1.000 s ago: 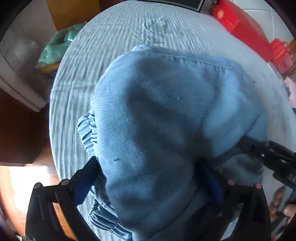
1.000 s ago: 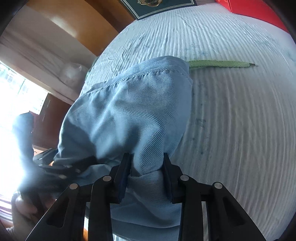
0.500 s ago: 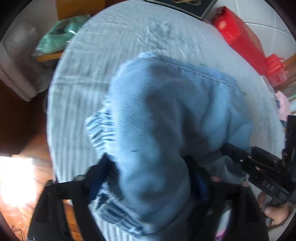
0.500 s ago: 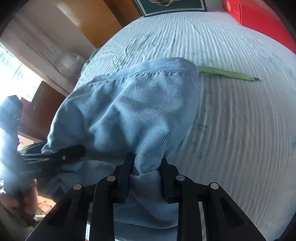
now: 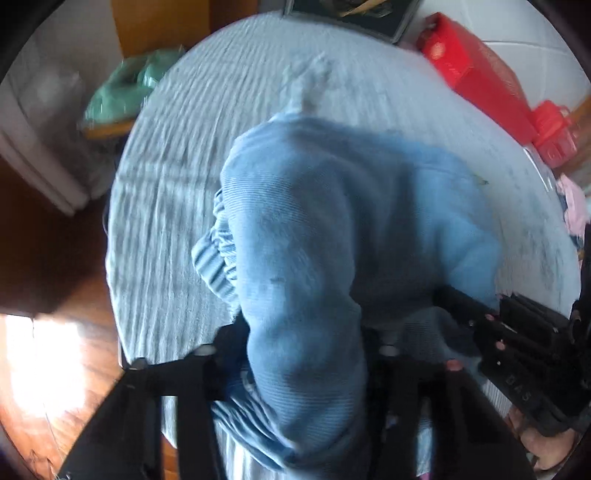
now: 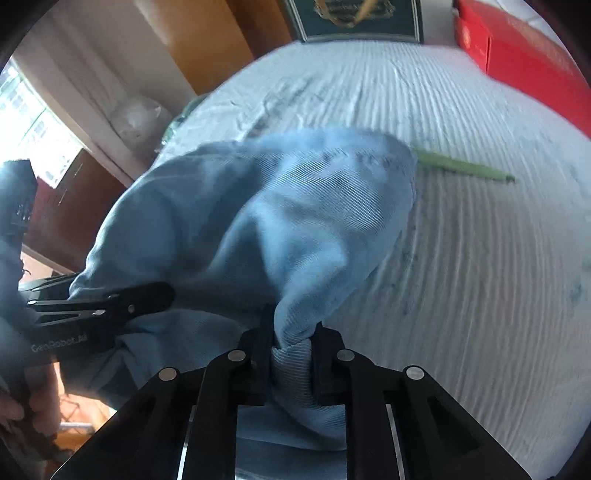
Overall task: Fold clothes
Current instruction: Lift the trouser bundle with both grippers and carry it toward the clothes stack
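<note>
The right tool (image 6: 293, 338) is pinching a bunched fold of the blue garment (image 6: 266, 221), its two black fingers (image 6: 258, 354) pressed against the cloth from either side. The left tool (image 5: 304, 354) likewise grips a thick roll of the same garment (image 5: 332, 229), which fills the gap between its fingers (image 5: 221, 354) and spills over them toward the camera. In the right wrist view the left tool (image 6: 110, 306) shows at the left edge, reaching into the fabric; in the left wrist view the right tool (image 5: 491, 332) comes in from the right, its tip buried under the cloth.

The garment is raised at the near edge by both tools and drapes away onto the bed (image 6: 480, 258), its far hem resting on the pale blue ribbed bedspread (image 5: 177, 206). A gathered, elastic-looking band (image 5: 212, 262) shows at its left side in the left wrist view.

Just beyond the far hem a thin green strip (image 6: 465, 168) lies on the bedspread, touching or slipping under the garment's corner. Farther off, a red box (image 6: 524, 59) sits at the far right edge of the bed, with a red container (image 5: 554, 133) near it. A dark framed picture (image 6: 360, 16) stands at the head, and a green bundle (image 5: 125, 92) lies off the bed to the left.
</note>
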Available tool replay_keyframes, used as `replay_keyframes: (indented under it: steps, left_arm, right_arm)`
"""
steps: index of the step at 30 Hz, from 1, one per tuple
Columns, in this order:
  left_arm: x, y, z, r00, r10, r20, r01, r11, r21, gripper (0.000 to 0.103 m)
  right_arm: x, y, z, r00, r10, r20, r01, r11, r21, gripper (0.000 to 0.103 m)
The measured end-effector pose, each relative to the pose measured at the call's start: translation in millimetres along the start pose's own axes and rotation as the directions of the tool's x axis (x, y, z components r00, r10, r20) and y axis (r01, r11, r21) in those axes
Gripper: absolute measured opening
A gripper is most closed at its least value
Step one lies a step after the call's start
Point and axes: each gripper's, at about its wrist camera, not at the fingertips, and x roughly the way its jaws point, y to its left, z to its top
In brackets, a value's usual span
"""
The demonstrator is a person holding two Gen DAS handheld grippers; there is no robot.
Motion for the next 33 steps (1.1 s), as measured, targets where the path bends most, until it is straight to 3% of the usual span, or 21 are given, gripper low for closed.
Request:
replay_keyframes:
  steps: [9, 15, 22, 26, 33]
  left_arm:
    - [-56.0, -43.7, 4.3, 0.991, -0.1, 0.094, 0.09, 0.991, 0.098, 0.033]
    - [-82.9, -116.4, 13.0, 0.973, -0.194, 0.124, 0.162, 0.96, 0.228, 0.033]
    - [-81.9, -247.8, 7.9, 0.966, -0.239, 0.101, 0.186, 0.91, 0.37, 0.033]
    - [-69.0, -338.7, 7.9, 0.964, -0.25, 0.094, 0.192, 0.892, 0.409, 0.033]
    - [-46.9, -497.6, 11.2, 0.963, -0.264, 0.062, 0.216, 0.885, 0.413, 0.033]
  right_arm:
    - [-80.8, -4.6, 2.5, 0.985, -0.007, 0.173, 0.009, 1.0, -0.011, 0.014]
    - [-139.8, -45.5, -5.1, 0.958, -0.112, 0.264, 0.101, 0.993, 0.055, 0.014]
    - [-205.7, -134.2, -27.1, 0.923, -0.23, 0.307, 0.186, 0.968, 0.167, 0.014]
    - [-237.0, -216.3, -39.7, 0.91, -0.259, 0.323, 0.193, 0.956, 0.222, 0.014]
    - [-299.6, -360.8, -51.3, 0.916, -0.262, 0.305, 0.198, 0.954, 0.226, 0.014]
